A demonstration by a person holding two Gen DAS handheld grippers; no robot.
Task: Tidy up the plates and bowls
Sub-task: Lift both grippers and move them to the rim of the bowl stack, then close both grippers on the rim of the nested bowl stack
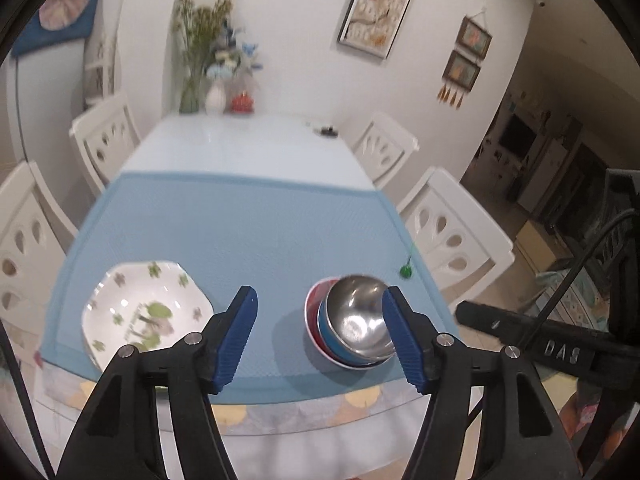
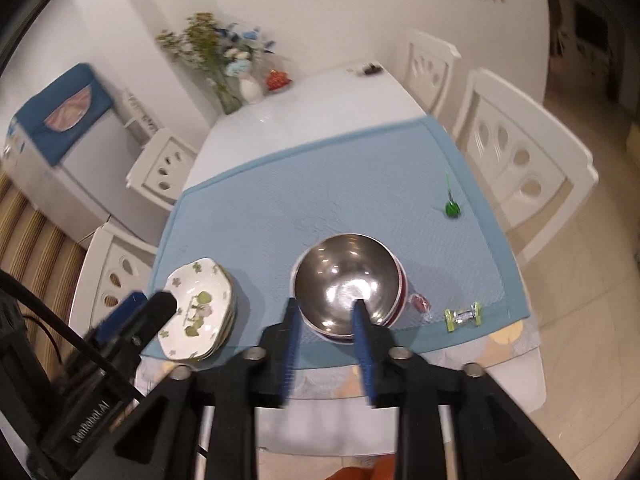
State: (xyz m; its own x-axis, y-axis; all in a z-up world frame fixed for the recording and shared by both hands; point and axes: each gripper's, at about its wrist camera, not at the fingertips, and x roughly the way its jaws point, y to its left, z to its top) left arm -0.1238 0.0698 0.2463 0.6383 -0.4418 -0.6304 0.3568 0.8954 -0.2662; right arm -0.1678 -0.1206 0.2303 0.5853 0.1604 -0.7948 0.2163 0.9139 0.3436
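Right gripper (image 2: 326,320): blue pads part-closed, straddling near rim of steel bowl (image 2: 346,280); 1 pad outside the wall, 1 inside. Contact with rim not resolvable through blur, so grip state: cannot tell. Left gripper (image 1: 318,308): jaws spread wide, empty, hovering above near table edge between the 2 stacks.

Steel bowl nested on top of blue and red bowls (image 1: 326,332), seated in a white-rimmed dish, near-right on blue mat (image 1: 240,232). Stack of white floral plates (image 2: 198,308) near-left on mat, well apart from bowls.

Step judged: seating or releasing the top bowl. For a clean finish: keep bowl level, centre over lower rims, part pads fully before lifting straight up, avoid dragging the stack.

Edges: both stacks close to near mat border and table edge; withdraw upward, not toward self. Red wrapped sweet (image 2: 420,303) just beside bowls, green-white wrapped candy (image 2: 463,316) and green spinning top (image 2: 452,208) to the right. Middle and far mat bare; vases (image 1: 216,96) at far end against wall.
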